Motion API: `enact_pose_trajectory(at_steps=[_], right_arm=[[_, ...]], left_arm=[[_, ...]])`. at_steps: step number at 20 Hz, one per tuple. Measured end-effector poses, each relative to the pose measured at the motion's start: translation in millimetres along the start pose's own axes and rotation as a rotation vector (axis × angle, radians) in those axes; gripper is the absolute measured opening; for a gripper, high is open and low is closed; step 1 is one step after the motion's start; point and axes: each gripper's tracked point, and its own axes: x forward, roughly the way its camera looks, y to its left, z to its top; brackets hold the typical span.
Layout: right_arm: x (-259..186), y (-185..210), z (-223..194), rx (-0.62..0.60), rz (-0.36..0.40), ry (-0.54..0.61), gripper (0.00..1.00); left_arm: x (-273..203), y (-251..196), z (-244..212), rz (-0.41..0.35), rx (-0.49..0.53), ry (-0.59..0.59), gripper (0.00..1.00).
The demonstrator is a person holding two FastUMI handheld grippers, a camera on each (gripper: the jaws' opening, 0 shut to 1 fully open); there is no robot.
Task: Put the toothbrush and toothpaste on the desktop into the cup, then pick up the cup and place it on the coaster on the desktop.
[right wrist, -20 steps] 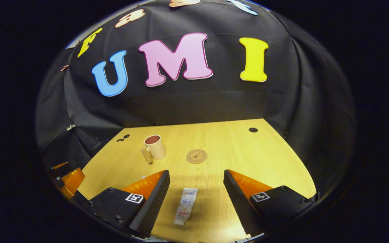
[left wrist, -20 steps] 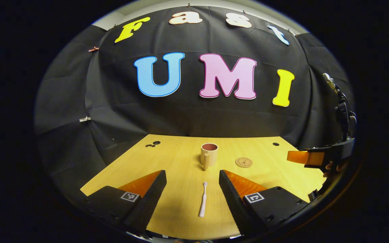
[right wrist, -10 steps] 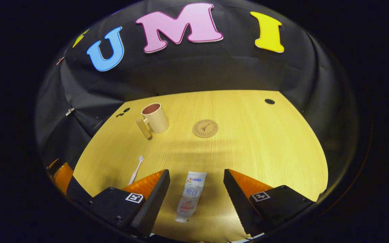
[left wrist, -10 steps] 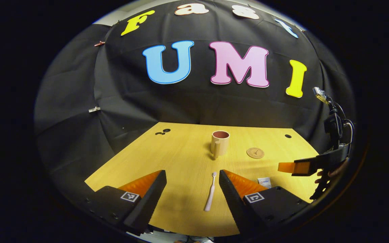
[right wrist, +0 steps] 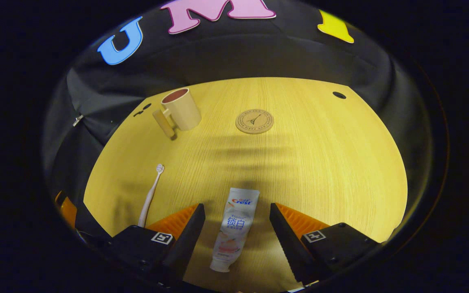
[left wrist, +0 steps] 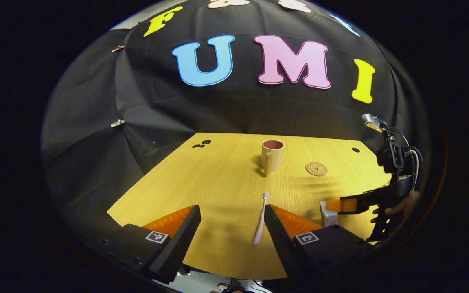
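While both grippers gape wide and hold nothing, the tube (right wrist: 234, 228) lies flat between the right gripper (right wrist: 236, 240) fingers, and the slim white brush (left wrist: 260, 219) lies between the left gripper (left wrist: 230, 236) fingers. Beyond on the wood-grain desk (right wrist: 320, 162) stand a smooth beige cup (right wrist: 179, 110) and a round coaster (right wrist: 254, 121) beside it.

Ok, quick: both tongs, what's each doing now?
Left tongs: open, holding nothing, toothbrush between the fingers.
Right tongs: open, holding nothing, toothpaste between the fingers.

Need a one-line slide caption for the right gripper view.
Open right gripper straddles the toothpaste lying on the desktop; toothbrush, cup and coaster wait beyond.
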Motion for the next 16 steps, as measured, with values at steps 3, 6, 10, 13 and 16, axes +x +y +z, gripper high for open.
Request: enact_pose_trajectory(at_steps=[3,6,10,13,16], right_arm=[[16,-4,-13,0.006,-0.016,0.040,0.99],[21,-10,-20,0.008,-0.039,0.054,0.99],[20,-10,-28,0.007,-0.072,0.088,0.97],[19,-12,-34,-0.043,-0.118,0.104,0.91],[20,-9,-38,-0.066,-0.142,0.121,0.84]], left_arm=[[2,-3,-3,0.003,0.024,0.015,0.98],[3,-8,-5,-0.016,0.048,0.024,1.00],[4,-13,-5,-0.036,0.078,0.025,1.00],[3,-19,-6,-0.051,0.070,0.024,1.00],[2,-21,-4,-0.061,0.069,0.014,0.99]])
